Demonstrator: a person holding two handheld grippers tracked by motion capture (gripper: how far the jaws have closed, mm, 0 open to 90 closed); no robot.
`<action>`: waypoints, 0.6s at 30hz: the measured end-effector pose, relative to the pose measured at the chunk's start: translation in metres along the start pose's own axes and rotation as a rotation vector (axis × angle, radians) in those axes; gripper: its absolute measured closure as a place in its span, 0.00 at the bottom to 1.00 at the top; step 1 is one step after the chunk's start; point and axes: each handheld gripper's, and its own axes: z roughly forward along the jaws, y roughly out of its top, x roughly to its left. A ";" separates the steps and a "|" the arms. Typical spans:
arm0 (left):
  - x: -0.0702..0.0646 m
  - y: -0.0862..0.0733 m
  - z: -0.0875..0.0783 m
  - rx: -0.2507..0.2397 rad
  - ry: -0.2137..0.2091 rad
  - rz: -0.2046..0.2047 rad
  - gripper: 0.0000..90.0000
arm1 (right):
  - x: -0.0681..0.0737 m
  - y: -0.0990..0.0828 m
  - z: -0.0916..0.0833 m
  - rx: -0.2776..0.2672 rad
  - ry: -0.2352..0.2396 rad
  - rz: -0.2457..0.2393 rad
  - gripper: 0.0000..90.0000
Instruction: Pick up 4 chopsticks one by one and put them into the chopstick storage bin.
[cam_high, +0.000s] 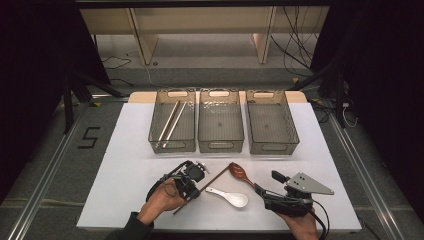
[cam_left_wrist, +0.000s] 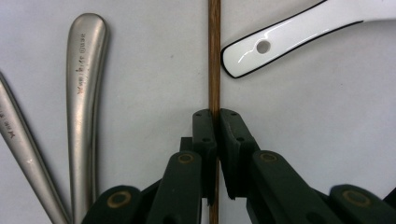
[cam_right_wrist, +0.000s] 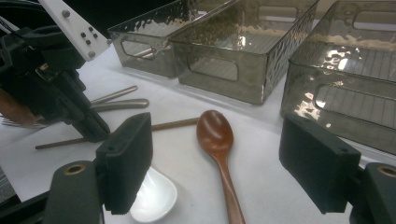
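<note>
Clamped on the chopstick lying flat on the tabletop between steel handles and white spoon, left hand-held gripper: lift level, clear of neighbours; right hand-held gripper spread apart.

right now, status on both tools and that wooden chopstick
Left tool shut on wooden chopstick, flat on table. Right tool open, empty, over brown spoon. White spoon and metal handles lie close beside the chopstick.
</note>
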 end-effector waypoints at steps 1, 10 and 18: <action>0.001 0.000 0.000 -0.003 -0.006 -0.001 0.94 | 0.000 0.000 0.000 0.000 0.000 0.000 0.30; 0.011 -0.005 -0.007 -0.052 0.004 -0.005 0.95 | 0.000 0.000 0.000 -0.002 -0.002 0.000 0.30; 0.016 -0.011 -0.030 -0.126 -0.019 0.005 0.95 | 0.000 0.000 0.000 -0.002 -0.001 -0.001 0.30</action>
